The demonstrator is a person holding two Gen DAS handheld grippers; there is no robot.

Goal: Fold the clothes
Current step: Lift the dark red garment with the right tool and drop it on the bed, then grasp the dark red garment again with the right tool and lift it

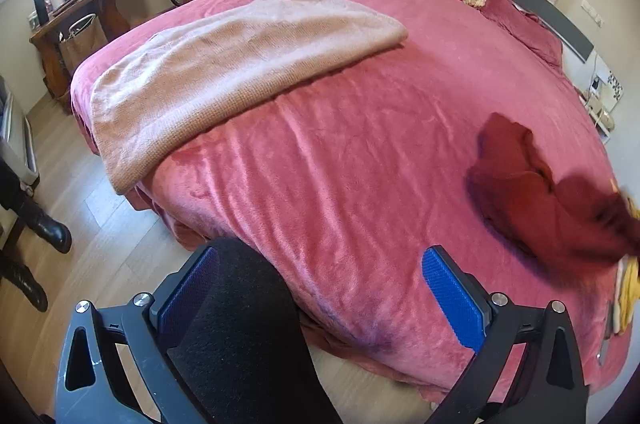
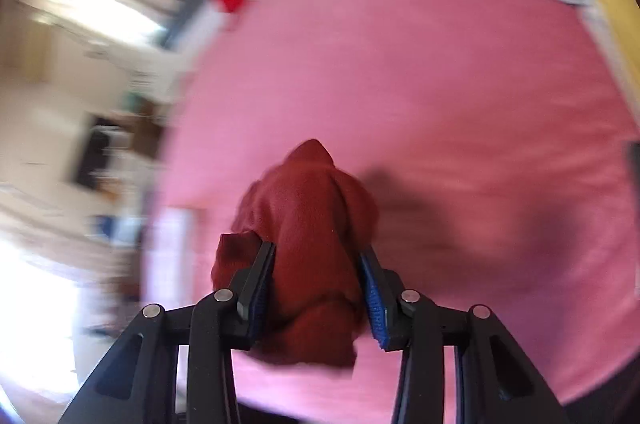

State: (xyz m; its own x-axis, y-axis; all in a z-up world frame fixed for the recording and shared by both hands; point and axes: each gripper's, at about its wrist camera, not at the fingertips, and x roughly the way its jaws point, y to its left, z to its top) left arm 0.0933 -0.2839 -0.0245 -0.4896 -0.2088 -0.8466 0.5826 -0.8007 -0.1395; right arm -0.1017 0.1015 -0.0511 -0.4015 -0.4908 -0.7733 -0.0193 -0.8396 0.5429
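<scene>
A pink-covered bed (image 1: 340,143) carries a beige knit garment (image 1: 240,63) and a crumpled dark-red garment (image 1: 528,191).

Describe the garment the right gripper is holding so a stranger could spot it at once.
Start at the big bed under the pink plush bedspread. On its right side lies a crumpled dark red garment, one end clamped in the right gripper. It is darker than the bedspread and bunched up, unlike the flat beige knit blanket at the far left.

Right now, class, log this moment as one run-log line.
left gripper: open, holding nothing | right gripper: shut on red garment | bed: beige sweater lying flat
</scene>
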